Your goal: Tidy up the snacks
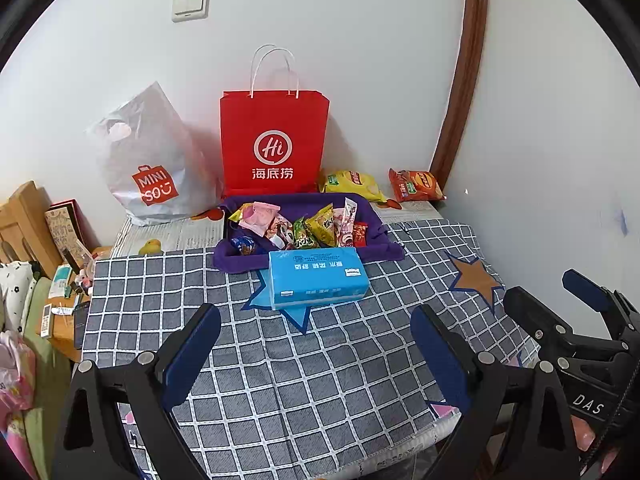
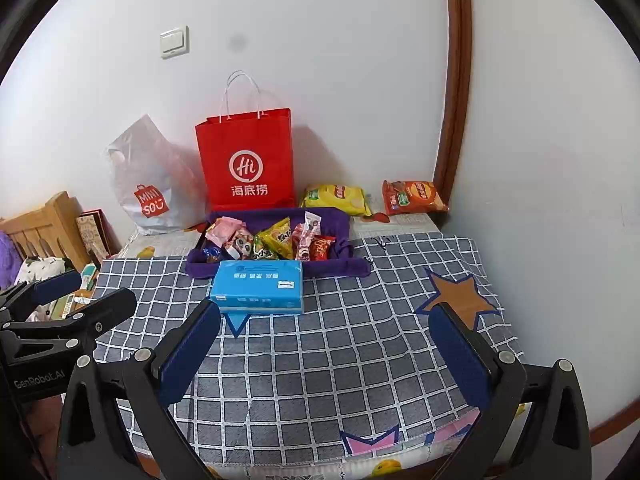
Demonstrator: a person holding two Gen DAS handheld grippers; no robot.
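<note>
A purple cloth tray (image 1: 372, 216) (image 2: 340, 220) at the table's far side holds several small snack packets (image 1: 316, 226) (image 2: 276, 240). A yellow chip bag (image 1: 352, 184) (image 2: 334, 198) and an orange chip bag (image 1: 414, 185) (image 2: 412, 197) lie behind it by the wall. My left gripper (image 1: 316, 346) is open and empty above the near checked cloth. My right gripper (image 2: 324, 340) is open and empty too, and it shows at the right edge of the left wrist view (image 1: 552, 300). Both are well short of the tray.
A blue tissue pack (image 1: 318, 276) (image 2: 258, 286) lies just in front of the tray. A red paper bag (image 1: 274, 140) (image 2: 248, 160) and a grey Miniso bag (image 1: 148, 160) (image 2: 152, 184) stand against the wall. A cluttered side table (image 1: 68, 304) is left. A wall closes the right side.
</note>
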